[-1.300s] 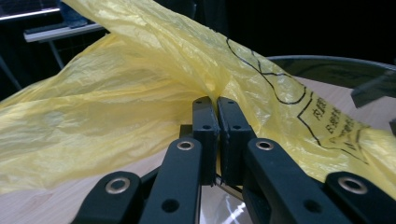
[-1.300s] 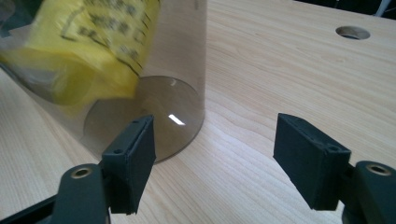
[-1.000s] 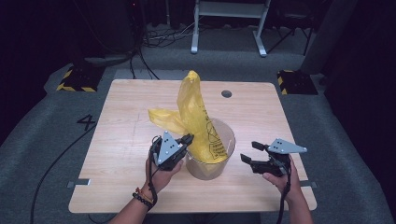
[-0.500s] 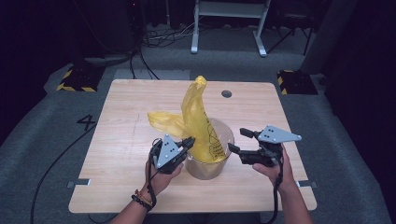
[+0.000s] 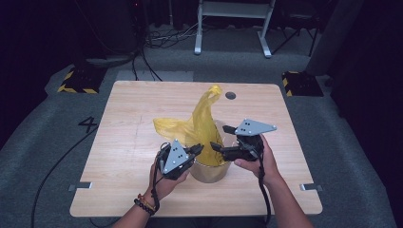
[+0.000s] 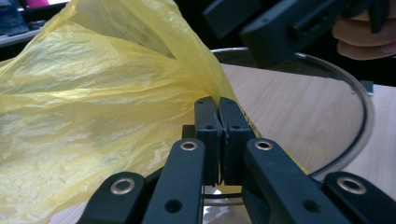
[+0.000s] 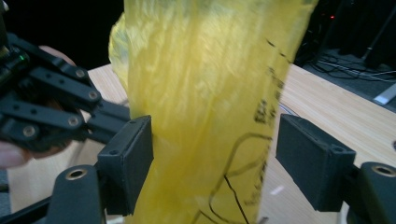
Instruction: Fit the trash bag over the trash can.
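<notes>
Moving leftward, the right gripper (image 5: 222, 138) now brackets the yellow bag (image 5: 203, 124) in the metal bin (image 5: 209, 172) with wide, just-opened jaws (touching nothing), ready to pinch, while the left gripper (image 5: 197, 151) clamps its near-left edge.

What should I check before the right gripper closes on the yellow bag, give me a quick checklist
1. Left gripper clamped on the yellow bag edge: ok, its jaws are shut on the plastic at the bin rim.
2. Right gripper ready to grab: ok, its jaws stand wide and have just been opening, with bag plastic between them, pads not pressing.
3. Bag sitting in the bin: ok, its lower part is inside, the top stands up above.
4. Bag edge folded over the rim: not ok, the plastic rises loose.
5. Grippers apart from each other: ok, close but not touching.
6. Bag free of tears: cannot tell.
</notes>
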